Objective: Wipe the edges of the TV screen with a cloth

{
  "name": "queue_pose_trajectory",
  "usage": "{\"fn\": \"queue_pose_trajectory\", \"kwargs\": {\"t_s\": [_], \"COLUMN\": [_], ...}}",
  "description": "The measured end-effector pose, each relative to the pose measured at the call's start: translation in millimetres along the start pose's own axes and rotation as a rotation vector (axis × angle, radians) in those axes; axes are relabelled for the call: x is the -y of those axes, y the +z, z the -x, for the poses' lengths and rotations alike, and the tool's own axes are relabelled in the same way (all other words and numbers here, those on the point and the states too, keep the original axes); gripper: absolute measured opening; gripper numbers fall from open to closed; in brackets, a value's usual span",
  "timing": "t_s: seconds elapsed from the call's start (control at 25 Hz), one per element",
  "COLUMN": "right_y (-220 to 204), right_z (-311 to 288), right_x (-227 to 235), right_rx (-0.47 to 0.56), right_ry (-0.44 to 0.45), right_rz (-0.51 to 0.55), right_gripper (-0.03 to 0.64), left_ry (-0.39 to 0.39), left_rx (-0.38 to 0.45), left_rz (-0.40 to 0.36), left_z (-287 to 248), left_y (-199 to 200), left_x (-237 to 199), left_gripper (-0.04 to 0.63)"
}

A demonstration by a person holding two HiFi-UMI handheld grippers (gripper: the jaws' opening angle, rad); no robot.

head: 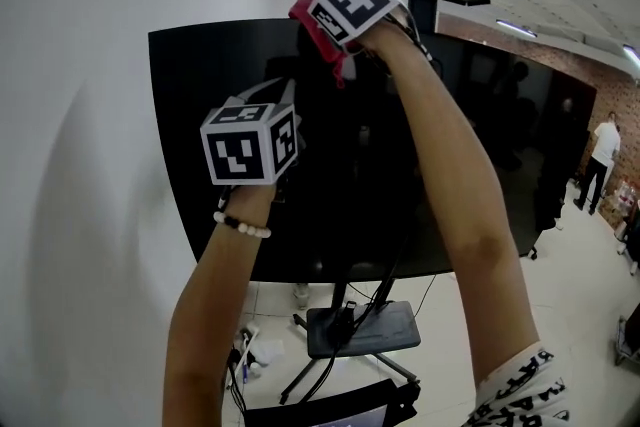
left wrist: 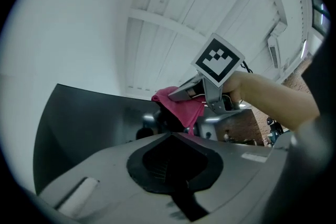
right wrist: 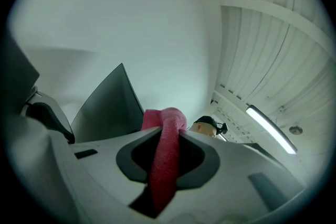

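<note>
A large black TV screen [head: 230, 65] stands on a wheeled stand against a white wall. My right gripper [head: 322, 23] is raised at the screen's top edge, shut on a pink cloth [head: 318, 35]; the cloth [right wrist: 164, 157] runs between its closed jaws in the right gripper view, and the screen's corner [right wrist: 110, 102] shows beyond. The left gripper [head: 285, 120] is held lower, in front of the screen's upper left part. Its jaws meet with nothing between them. From the left gripper view I see the cloth [left wrist: 181, 107] under the right gripper [left wrist: 181, 93] against the screen [left wrist: 79, 118].
The TV stand's base [head: 360, 327] and loose cables [head: 245, 355] lie on the floor below. A person [head: 600, 155] stands far right by a brick wall [head: 610, 85]. White wall [head: 80, 115] fills the left side.
</note>
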State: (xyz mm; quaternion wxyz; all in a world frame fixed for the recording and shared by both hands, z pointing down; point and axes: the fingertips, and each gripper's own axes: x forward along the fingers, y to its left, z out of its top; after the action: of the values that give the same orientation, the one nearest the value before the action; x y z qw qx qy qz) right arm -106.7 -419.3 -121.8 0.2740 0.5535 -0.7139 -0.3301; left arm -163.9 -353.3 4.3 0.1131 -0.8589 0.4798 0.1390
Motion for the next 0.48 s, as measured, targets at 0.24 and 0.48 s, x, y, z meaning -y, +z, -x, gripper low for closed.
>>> {"fn": "queue_pose_trajectory", "kwargs": {"t_s": [0.24, 0.48], "right_y": [-25, -91], "right_z": [30, 80], "right_x": [31, 69], "right_rx": [0.017, 0.026], "right_ry": [-0.001, -0.049], "right_rz": [0.054, 0.019], "right_gripper": [0.067, 0.067], "left_ry": [-0.023, -0.117], "left_rx": [0.027, 0.036], "left_rz": [0.009, 0.018], "left_z": [-33, -42], "left_y": [10, -6], "left_x": [50, 132], "left_gripper": [-0.011, -0.011]}}
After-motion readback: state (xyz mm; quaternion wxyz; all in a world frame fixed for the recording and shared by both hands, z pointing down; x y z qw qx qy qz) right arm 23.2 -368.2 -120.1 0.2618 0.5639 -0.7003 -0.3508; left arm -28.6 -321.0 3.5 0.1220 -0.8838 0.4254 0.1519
